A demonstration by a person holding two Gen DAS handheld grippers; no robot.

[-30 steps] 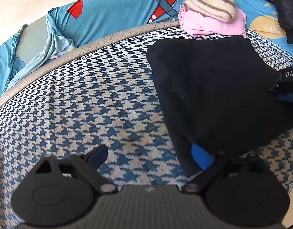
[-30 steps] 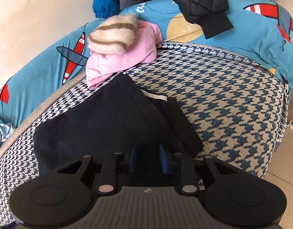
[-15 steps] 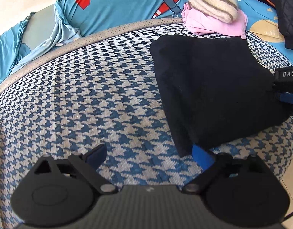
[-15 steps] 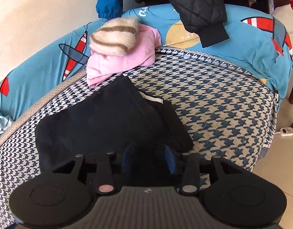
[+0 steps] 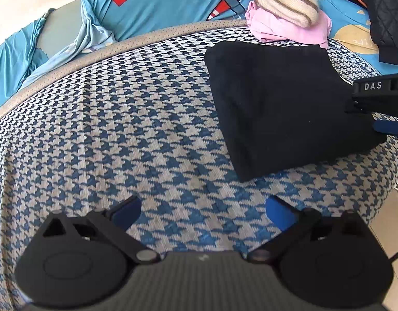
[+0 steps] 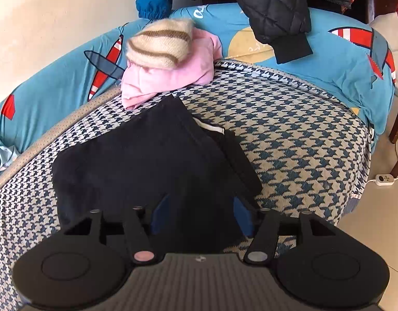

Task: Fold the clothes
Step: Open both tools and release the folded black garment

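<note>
Legible text: white capitals "DAS" on the black body of the right gripper (image 5: 377,127), seen at the right edge of the left wrist view. Blue airplane-print sheet (image 6: 328,59) carries white and pale lettering near its yellow circle, cut off and too blurred to read in both views.
</note>
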